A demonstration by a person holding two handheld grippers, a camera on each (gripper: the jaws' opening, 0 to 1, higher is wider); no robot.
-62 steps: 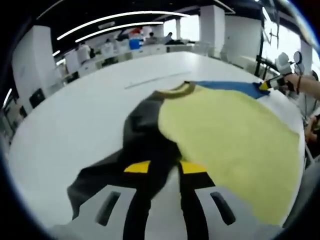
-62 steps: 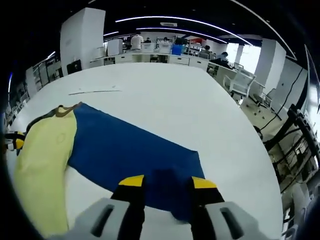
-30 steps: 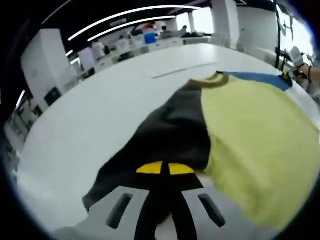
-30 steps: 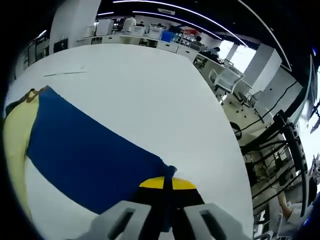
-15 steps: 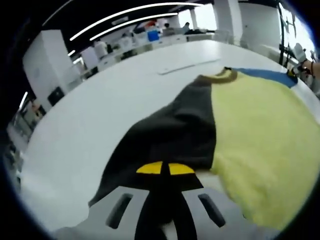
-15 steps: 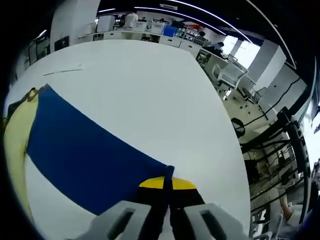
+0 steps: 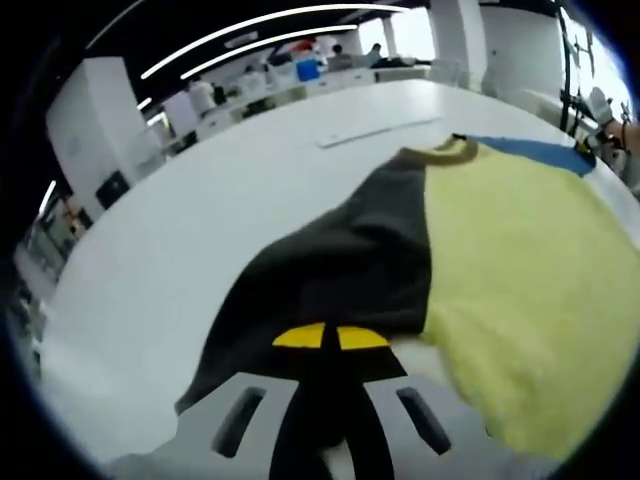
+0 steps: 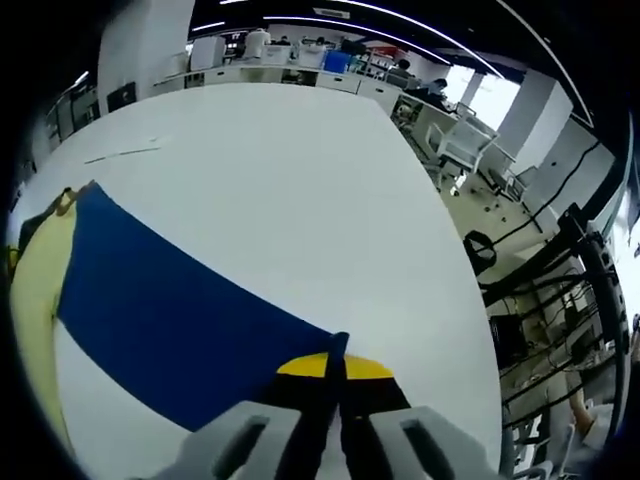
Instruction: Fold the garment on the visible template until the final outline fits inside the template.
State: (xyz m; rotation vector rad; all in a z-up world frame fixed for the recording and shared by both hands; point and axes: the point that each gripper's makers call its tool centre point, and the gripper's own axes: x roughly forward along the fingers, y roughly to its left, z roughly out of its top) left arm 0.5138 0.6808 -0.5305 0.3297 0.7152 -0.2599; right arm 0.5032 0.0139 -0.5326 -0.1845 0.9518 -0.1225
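A garment lies spread flat on the white table (image 7: 150,250). It has a yellow body (image 7: 530,260), a dark grey sleeve (image 7: 340,260), a blue sleeve (image 8: 170,300) and a brown collar (image 7: 445,150). My left gripper (image 7: 330,337) is shut on the end of the grey sleeve, which runs from its jaws up to the collar. In the right gripper view, my right gripper (image 8: 335,365) is shut on the far corner of the blue sleeve, which is stretched flat. The yellow body (image 8: 30,290) shows at that view's left edge. A thin grey line (image 7: 375,132) lies on the table beyond the collar.
The table edge (image 8: 450,260) curves close to my right gripper, with chairs (image 8: 460,150) and cables on the floor beyond it. Bare white tabletop (image 8: 260,150) stretches beyond the garment. Desks and people (image 7: 300,75) stand far behind.
Both grippers stood open around the sleeve ends 2.1 s ago; each has since shut on its sleeve. The sleeves now lie drawn out straighter. Over the last half second little has moved.
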